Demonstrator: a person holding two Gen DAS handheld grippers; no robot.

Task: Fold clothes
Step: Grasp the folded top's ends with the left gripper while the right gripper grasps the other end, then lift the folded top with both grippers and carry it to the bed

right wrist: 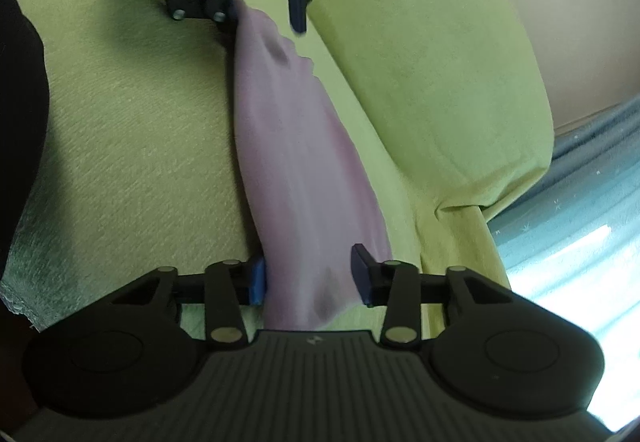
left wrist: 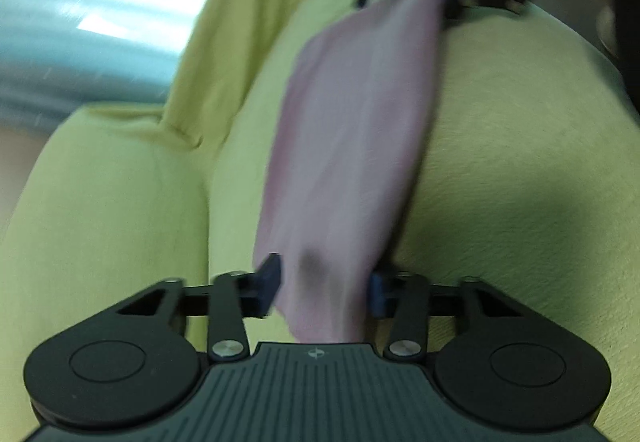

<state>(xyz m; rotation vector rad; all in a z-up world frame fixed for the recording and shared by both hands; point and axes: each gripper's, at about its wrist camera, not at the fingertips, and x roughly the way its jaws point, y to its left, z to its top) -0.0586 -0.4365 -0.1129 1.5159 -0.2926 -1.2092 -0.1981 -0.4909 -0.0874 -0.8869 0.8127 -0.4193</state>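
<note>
Pink cloth [left wrist: 352, 130] strung between left gripper [left wrist: 324, 284] and right gripper [right wrist: 309, 276], both with jaws apart (nothing pinched, seemingly), along the sofa seat's [right wrist: 140, 122] back edge: liable to bunch crooked if closed on too little fabric.

Left claw [left wrist: 324, 286]: matte black plastic frame, two round discs flanking ribbed dark-grey centre plate with small pale logo. Silver rivets at base of black link arms. Blue rubber finger pads [left wrist: 271, 278], rectangular.

Right claw [right wrist: 308, 276]: same build, black housing, ribbed grey plate, brass-silver rivets, triangular cut-outs in outer links, blue pads [right wrist: 257, 282].

Dark sleeve [right wrist: 20, 90], black fabric, at left edge of right wrist view.
</note>
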